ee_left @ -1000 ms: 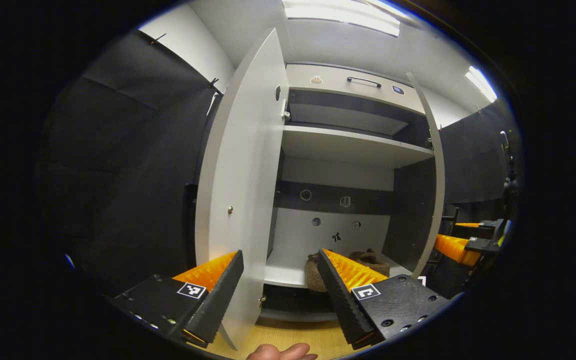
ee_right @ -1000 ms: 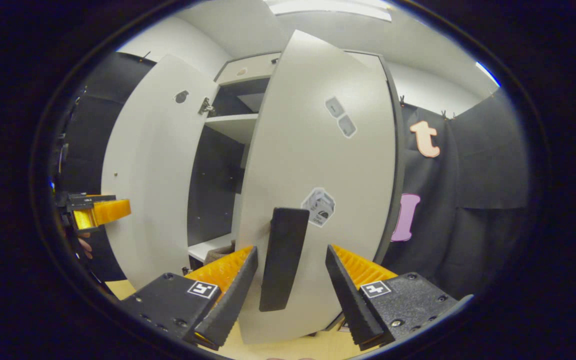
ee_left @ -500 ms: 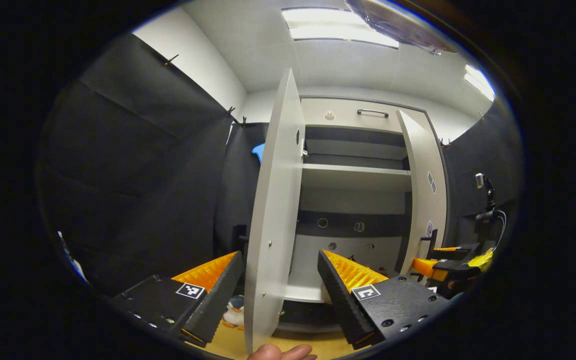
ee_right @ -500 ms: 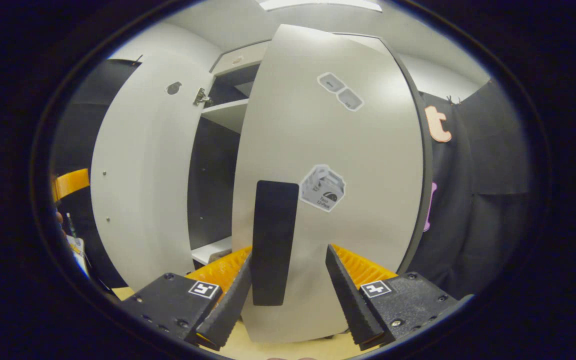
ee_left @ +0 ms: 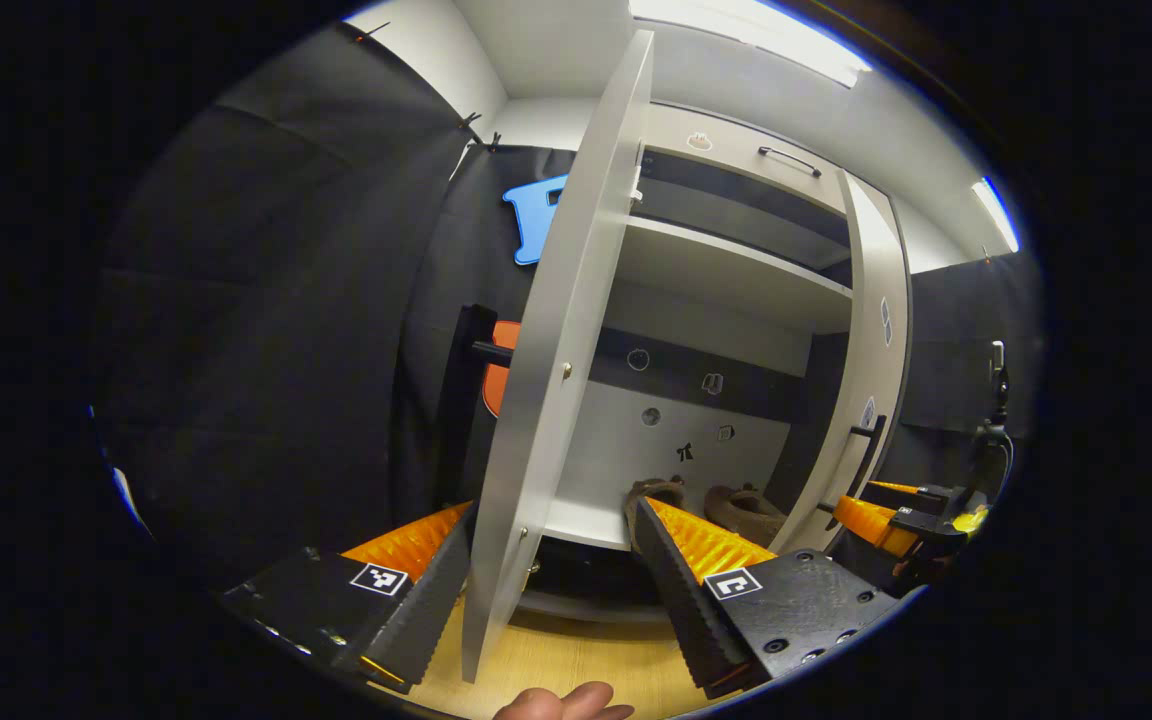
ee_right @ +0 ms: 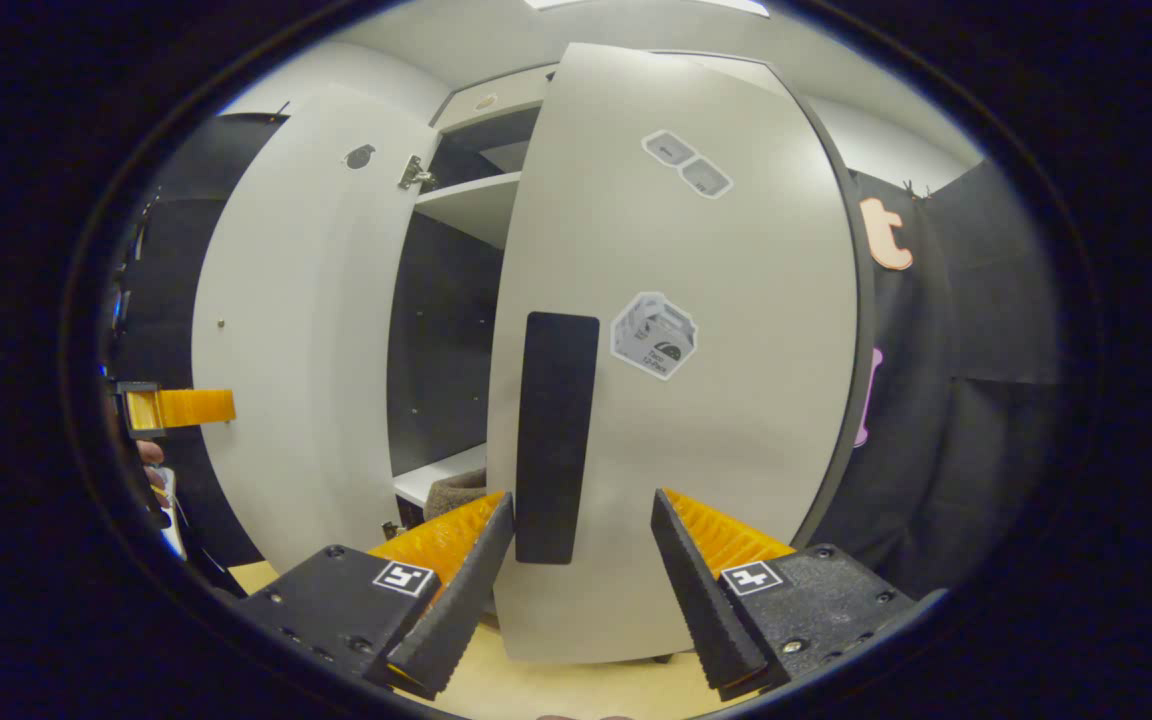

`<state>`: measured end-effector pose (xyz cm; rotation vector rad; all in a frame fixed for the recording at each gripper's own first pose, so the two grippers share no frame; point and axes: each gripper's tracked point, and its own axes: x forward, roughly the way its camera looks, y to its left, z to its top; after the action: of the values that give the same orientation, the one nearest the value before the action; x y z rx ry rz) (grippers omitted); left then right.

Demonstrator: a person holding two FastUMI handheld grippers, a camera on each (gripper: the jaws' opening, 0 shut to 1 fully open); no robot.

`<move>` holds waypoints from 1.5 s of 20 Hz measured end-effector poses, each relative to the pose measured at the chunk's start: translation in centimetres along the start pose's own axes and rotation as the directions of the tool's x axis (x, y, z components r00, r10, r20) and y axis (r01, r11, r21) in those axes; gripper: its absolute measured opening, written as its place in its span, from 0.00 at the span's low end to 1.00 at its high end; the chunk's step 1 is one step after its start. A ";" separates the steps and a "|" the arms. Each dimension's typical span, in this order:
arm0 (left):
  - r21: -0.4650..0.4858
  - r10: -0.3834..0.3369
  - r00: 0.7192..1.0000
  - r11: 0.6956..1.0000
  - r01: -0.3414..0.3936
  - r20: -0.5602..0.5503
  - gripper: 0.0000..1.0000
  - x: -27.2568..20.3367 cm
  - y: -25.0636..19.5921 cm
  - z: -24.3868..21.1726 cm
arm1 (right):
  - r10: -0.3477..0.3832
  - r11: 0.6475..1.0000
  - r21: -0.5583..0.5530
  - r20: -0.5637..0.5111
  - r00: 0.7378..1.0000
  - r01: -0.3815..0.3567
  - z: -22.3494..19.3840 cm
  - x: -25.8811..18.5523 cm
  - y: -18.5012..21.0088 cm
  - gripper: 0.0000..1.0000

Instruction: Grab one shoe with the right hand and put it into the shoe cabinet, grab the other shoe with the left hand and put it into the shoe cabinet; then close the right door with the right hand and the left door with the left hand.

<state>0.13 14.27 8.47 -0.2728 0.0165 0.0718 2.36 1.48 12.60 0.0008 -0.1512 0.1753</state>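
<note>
Two doors stood open, two shoes lay inside the shoe cabinet.
The left door passed edge-on between the spread fingers of the left gripper; the right door stood before the open right gripper, its handle near; both shoes on the bottom shelf.

**Both hand-held grippers open, held low and level**

In the left gripper view the left hand-held gripper points forward with its jaws spread wide, the two fingers angled apart and pressing on nothing. A fingertip of the holding hand shows at the bottom edge. Far to the right in the same view the right hand-held gripper sits lower and farther forward.

In the right gripper view the right hand-held gripper also has its jaws wide apart, nothing between them. At the left edge the left hand-held gripper shows, with part of a hand just below.
</note>
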 end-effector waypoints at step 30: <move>0.048 -0.331 0.943 0.942 0.331 -0.020 0.92 0.2 -16.5 -3.8 | -0.103 0.992 0.061 -0.129 0.986 0.111 -5.6 -2.5 -6.8 0.91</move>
<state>1.47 -2.65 9.21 -0.2221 -0.0157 -0.2656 1.93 -5.54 6.78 0.0651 -0.0197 0.0724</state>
